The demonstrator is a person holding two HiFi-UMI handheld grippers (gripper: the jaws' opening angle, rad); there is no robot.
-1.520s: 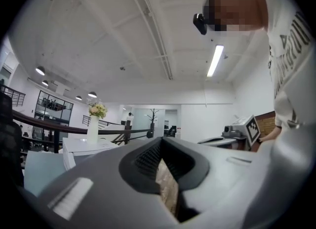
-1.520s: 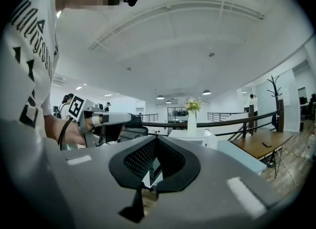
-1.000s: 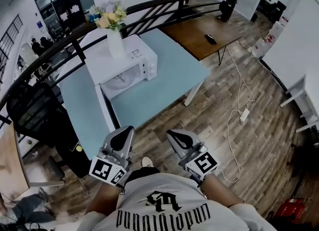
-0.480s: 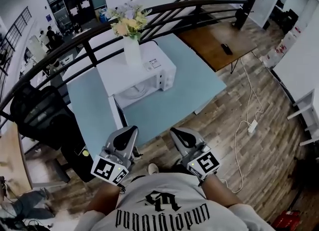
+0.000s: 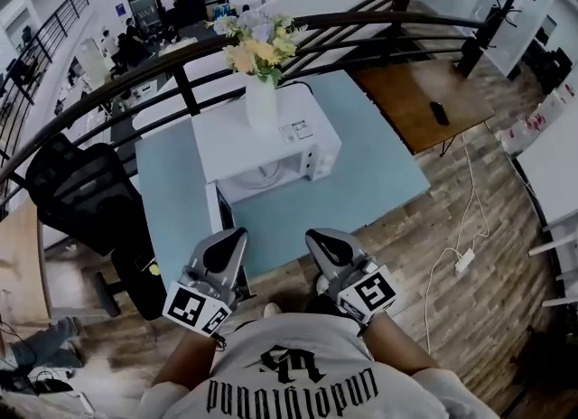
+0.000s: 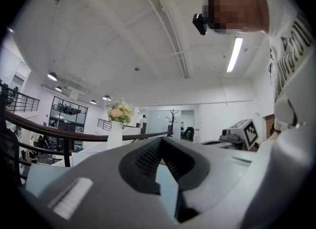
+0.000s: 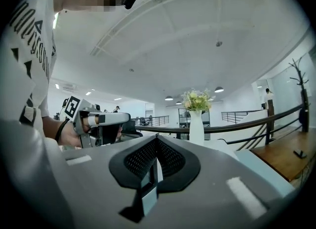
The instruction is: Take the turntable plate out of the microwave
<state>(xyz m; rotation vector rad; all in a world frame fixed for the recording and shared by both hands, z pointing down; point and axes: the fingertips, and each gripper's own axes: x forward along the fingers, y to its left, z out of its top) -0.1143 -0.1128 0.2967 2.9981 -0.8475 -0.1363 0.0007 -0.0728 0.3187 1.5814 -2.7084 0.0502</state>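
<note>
A white microwave (image 5: 298, 133) stands on a light blue table (image 5: 370, 173). Its door (image 5: 214, 217) is swung open at the left. The pale round turntable plate (image 5: 263, 176) shows inside the cavity. My left gripper (image 5: 228, 247) and right gripper (image 5: 325, 246) are held side by side over the wooden floor, short of the table's near edge. Both are shut and hold nothing. In the left gripper view the shut jaws (image 6: 161, 142) point level toward the table. The right gripper view shows its own shut jaws (image 7: 157, 139) pointing the same way.
A white vase of flowers (image 5: 261, 101) stands on top of the microwave. A black office chair (image 5: 81, 191) is at the left and a dark railing (image 5: 361, 24) runs behind the table. A brown desk (image 5: 420, 101) is at the right; a cable and power strip (image 5: 465, 259) lie on the floor.
The person has walked toward the table: the microwave and table are nearer and lower in view. Both grippers came forward with the body and stayed shut.
</note>
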